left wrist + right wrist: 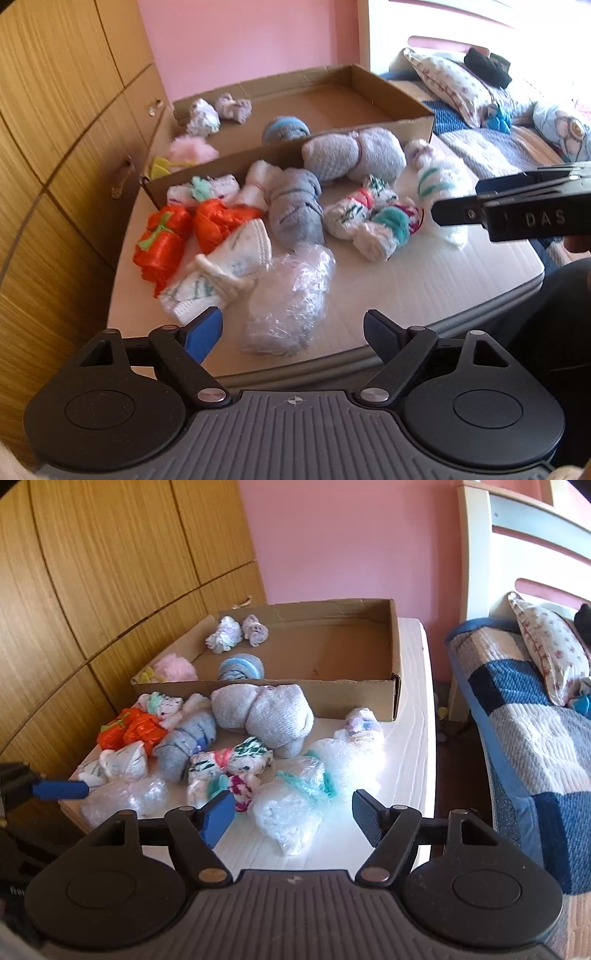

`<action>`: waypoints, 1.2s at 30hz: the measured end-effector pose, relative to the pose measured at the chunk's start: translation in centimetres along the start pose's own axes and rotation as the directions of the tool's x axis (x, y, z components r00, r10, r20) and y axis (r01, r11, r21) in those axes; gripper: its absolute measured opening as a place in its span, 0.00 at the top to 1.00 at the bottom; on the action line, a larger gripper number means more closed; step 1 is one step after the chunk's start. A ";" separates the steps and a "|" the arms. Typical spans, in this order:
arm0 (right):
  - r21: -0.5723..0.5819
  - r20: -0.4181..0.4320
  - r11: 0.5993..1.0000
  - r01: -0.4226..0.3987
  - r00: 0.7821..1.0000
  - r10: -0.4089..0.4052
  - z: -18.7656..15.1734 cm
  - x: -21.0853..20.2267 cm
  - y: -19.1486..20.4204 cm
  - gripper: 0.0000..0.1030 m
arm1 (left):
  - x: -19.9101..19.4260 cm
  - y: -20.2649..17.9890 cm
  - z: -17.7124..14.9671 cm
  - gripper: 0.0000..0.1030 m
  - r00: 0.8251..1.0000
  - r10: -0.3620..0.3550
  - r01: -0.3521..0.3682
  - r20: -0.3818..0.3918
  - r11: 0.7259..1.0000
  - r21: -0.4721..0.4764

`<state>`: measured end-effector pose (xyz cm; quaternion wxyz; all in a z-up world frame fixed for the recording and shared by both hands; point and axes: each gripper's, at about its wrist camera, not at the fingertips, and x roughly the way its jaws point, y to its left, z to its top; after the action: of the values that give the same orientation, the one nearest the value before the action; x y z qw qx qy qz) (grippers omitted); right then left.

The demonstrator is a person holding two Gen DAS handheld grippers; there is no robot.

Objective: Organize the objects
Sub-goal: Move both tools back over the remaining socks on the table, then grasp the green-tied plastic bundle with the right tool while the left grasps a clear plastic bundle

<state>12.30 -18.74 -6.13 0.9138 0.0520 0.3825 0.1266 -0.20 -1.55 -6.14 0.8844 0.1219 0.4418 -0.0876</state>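
Several sock bundles and wrapped bundles lie on a white table in front of an open cardboard box. A clear bubble-wrap bundle lies just ahead of my open, empty left gripper. My right gripper is open and empty just before a bubble-wrap bundle tied with teal yarn. A big grey sock bundle leans on the box's front wall. Orange ribbon bundles lie at the left. The box holds a blue-striped sock ball, a pink pompom and small pale bundles.
A wooden wardrobe stands left of the table. A bed with a patchwork quilt and a flowered pillow stands to the right. The right gripper shows in the left wrist view; the left fingertip shows in the right wrist view.
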 end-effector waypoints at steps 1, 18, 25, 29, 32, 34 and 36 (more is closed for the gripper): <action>0.006 -0.007 1.000 0.004 1.000 -0.004 0.0 0.3 0.0 0.35 | 0.2 -0.1 0.0 0.17 1.000 -0.003 0.003 -0.003 1.000 0.005; -0.023 -0.001 1.000 -0.005 1.000 0.005 -0.4 0.0 0.6 0.66 | 1.3 -0.5 0.6 0.53 0.998 -0.061 0.060 0.004 0.998 0.028; -0.041 0.044 0.998 -0.038 0.998 0.040 -0.2 -1.2 0.7 0.67 | 0.2 -0.1 0.8 0.54 0.999 -0.049 0.049 0.019 0.999 0.022; -0.035 0.079 0.998 -0.054 0.995 0.056 0.1 -2.0 0.5 0.67 | -1.5 0.5 1.7 0.54 0.998 -0.053 0.053 0.045 0.999 0.003; -0.026 0.096 0.997 -0.067 0.993 0.069 0.8 -2.7 0.3 0.67 | -2.7 1.1 3.0 0.54 0.995 -0.062 0.063 0.074 0.998 -0.012; -0.032 0.113 0.997 -0.074 0.991 0.077 1.9 -3.2 0.3 0.67 | -3.2 1.5 4.3 0.54 0.995 -0.060 0.062 0.083 0.998 -0.021; -0.043 0.127 0.995 -0.089 0.987 0.094 3.4 -3.5 0.4 0.67 | -3.2 2.2 5.8 0.54 0.995 -0.054 0.057 0.089 0.998 -0.030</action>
<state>12.25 -19.32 -1.26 0.9306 0.0606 0.3172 0.1720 2.83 -1.02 0.09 0.9021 0.0915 0.4071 -0.1102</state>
